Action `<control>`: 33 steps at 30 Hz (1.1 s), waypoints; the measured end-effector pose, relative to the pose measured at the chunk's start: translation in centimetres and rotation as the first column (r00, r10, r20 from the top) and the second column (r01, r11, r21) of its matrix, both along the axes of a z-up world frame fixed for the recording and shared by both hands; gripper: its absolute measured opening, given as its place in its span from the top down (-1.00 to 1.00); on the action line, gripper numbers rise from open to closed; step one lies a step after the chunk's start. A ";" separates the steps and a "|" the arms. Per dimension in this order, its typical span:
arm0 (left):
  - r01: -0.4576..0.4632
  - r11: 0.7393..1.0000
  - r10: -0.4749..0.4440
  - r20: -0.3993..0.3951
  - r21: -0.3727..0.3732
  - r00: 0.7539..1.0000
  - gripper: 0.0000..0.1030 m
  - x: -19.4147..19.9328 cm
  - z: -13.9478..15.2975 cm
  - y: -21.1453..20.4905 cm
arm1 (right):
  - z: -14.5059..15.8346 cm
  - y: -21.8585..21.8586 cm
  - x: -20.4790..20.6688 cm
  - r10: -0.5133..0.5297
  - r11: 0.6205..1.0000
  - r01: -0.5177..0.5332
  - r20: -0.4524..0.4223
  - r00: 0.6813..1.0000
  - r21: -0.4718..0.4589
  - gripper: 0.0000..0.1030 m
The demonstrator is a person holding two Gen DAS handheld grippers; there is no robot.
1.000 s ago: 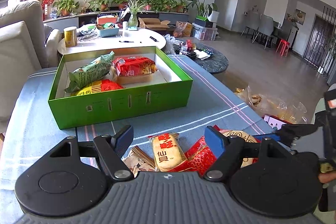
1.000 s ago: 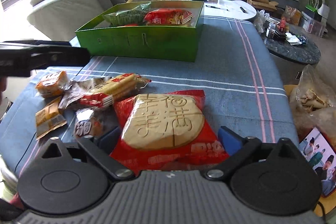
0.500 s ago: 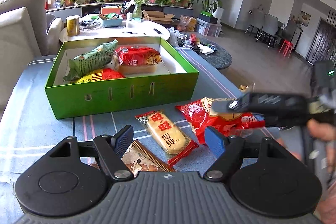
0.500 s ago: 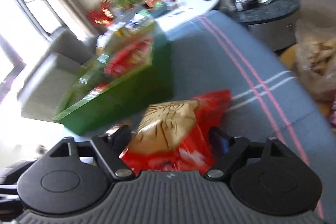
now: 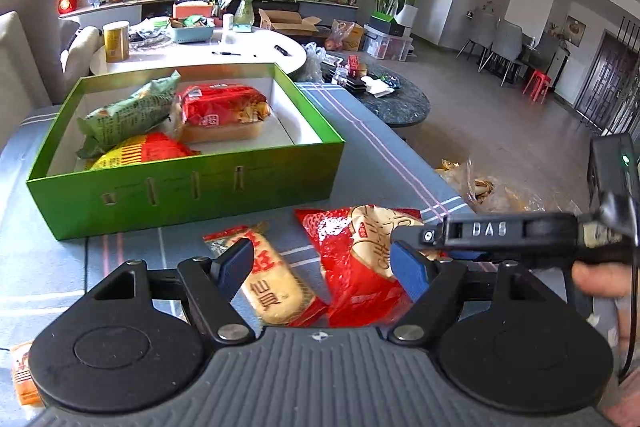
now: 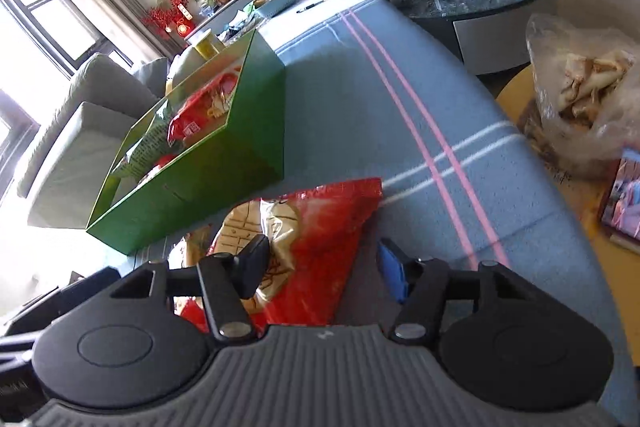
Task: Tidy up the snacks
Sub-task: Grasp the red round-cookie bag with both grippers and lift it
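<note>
While my right claw [image 6: 324,271] had the red cracker packet [image 6: 320,239] pinched and swinging through the air half a second ago, that packet now lies flat on the striped cloth [image 6: 400,131], just in front of the green box [image 6: 224,179] and not inside it. The right jaws stand apart: the black pad [image 6: 256,263] sits over the wrapper, and the blue pad [image 6: 390,273] is clear of its edge with bare cloth showing between (so, as I read it, nothing is clamped).

Seen from my left claw [image 5: 322,269], the packet has come from the far right of the cloth to a spot beside the long rice-cracker packet [image 5: 276,291], both near the box's front wall. My left jaws are apart too, hovering empty above that pair, as they were a second ago.

Inside the box the green bag [image 5: 128,115] and the red tray pack [image 5: 224,107] have not moved, and the half of the floor to their right is bare.

I judge the carry cut short: the packet is closer to the box but needs a fresh, firmer grip before it can go over the wall.
</note>
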State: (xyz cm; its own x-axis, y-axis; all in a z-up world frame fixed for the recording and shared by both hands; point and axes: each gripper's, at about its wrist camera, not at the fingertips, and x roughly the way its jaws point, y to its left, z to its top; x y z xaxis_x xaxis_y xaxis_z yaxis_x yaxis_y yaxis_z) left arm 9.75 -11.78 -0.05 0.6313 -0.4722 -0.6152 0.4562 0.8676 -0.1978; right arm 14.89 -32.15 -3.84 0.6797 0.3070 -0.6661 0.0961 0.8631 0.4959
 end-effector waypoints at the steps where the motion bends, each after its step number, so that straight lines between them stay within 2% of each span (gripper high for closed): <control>1: -0.001 1.000 0.001 -0.004 0.003 1.000 -0.41 0.1 -0.2 -0.1 | 0.1 0.3 -0.3 0.010 1.000 -0.010 0.009 1.000 -0.017 -0.24; 6: 0.021 1.000 -0.020 -0.042 0.015 0.999 -0.41 0.4 -1.1 -1.0 | -0.2 0.6 -1.3 0.080 0.996 -0.079 0.023 0.997 -0.036 -0.25; 10: 0.094 0.995 -0.090 -0.082 0.043 0.993 -0.41 0.2 -2.0 -2.0 | -0.4 0.0 -1.1 0.082 0.997 -0.082 0.023 0.996 0.004 -0.25; 15: 0.150 0.985 -0.143 -0.083 0.087 0.986 -0.41 -0.1 -3.1 -3.3 | -0.2 0.3 -0.6 0.076 0.997 -0.076 0.011 0.997 0.015 -0.25; 25: 0.186 0.979 -0.178 -0.094 0.083 0.979 -0.46 0.7 -3.2 -4.1 | 0.3 0.0 -0.5 0.030 0.998 -0.028 -0.043 0.999 0.059 -0.27; 33: 0.187 0.981 -0.179 -0.115 0.060 0.977 -0.62 1.3 -4.1 -4.5 | -0.1 0.7 0.2 0.107 0.992 -0.103 -0.055 0.993 0.075 -0.29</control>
State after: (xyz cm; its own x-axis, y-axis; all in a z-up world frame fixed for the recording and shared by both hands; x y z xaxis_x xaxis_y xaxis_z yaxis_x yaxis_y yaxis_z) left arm 11.06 -16.30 -4.13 0.4657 -0.5264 -0.7114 0.5876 0.7850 -0.1963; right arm 15.08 -31.40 -3.91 0.6013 0.4231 -0.6778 0.0381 0.8322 0.5532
